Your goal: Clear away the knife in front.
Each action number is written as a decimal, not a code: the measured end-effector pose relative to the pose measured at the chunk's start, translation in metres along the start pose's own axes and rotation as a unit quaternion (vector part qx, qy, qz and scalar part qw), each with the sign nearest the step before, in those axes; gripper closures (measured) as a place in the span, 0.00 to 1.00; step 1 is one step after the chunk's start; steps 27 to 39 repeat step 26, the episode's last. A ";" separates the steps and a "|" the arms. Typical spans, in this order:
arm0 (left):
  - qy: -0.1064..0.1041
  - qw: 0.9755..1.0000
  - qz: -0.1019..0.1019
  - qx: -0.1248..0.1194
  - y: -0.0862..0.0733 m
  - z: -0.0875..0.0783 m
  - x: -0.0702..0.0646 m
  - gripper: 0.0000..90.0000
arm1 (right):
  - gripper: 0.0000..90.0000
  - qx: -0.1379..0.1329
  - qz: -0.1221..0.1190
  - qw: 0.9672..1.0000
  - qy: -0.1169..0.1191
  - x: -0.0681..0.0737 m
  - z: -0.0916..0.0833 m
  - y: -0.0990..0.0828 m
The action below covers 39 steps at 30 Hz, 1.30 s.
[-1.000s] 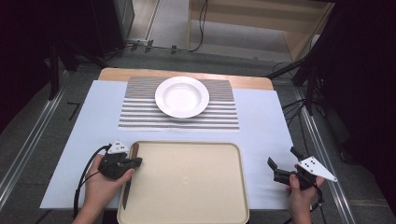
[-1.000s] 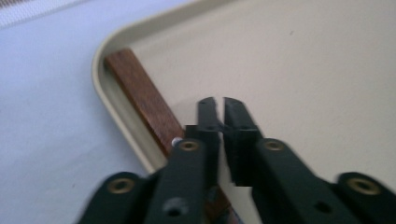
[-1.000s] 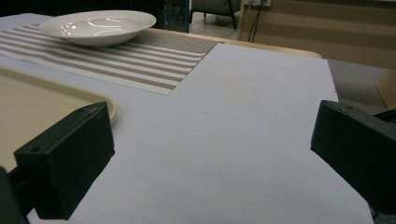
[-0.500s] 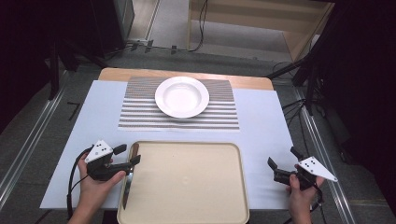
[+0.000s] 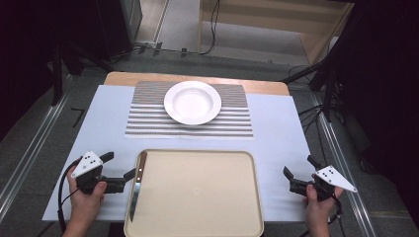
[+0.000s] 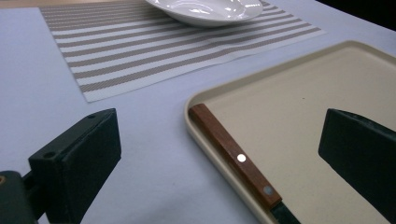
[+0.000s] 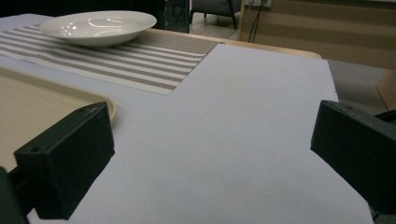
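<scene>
The knife (image 5: pixel 137 185) lies along the left rim of the beige tray (image 5: pixel 197 197), its brown wooden handle (image 6: pixel 233 156) toward the far end of that rim and its blade toward the near end. In the left gripper view the handle rests on the tray's inner edge, two pale rivets showing on it.

The left gripper (image 5: pixel 118 170) sits just left of the tray, beside the knife's handle. Its fingers (image 6: pixel 77 161) have just been opening and now stand released, wide apart, with nothing pressed between them; the handle lies in the gap farther off, apart from both pads.

The right gripper (image 5: pixel 299 173) rests on the pale surface (image 5: pixel 276 128) to the right of the tray, well apart from it. Its fingers (image 7: pixel 65 163) are released too, with bare surface between them.

Beyond the tray's far edge lies a striped placemat (image 5: pixel 148 123), and a white bowl (image 5: pixel 192 102) stands on it.
</scene>
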<state>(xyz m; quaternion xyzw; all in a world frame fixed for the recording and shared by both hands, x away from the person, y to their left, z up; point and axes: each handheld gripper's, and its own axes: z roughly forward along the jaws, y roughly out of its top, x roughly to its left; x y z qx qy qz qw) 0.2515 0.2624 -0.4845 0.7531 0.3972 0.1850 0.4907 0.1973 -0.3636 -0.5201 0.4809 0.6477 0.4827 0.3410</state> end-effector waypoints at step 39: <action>0.059 0.996 -0.045 -0.054 -0.020 -0.055 0.055 0.00 | 0.00 0.001 -0.005 1.000 0.001 0.000 0.000 0.000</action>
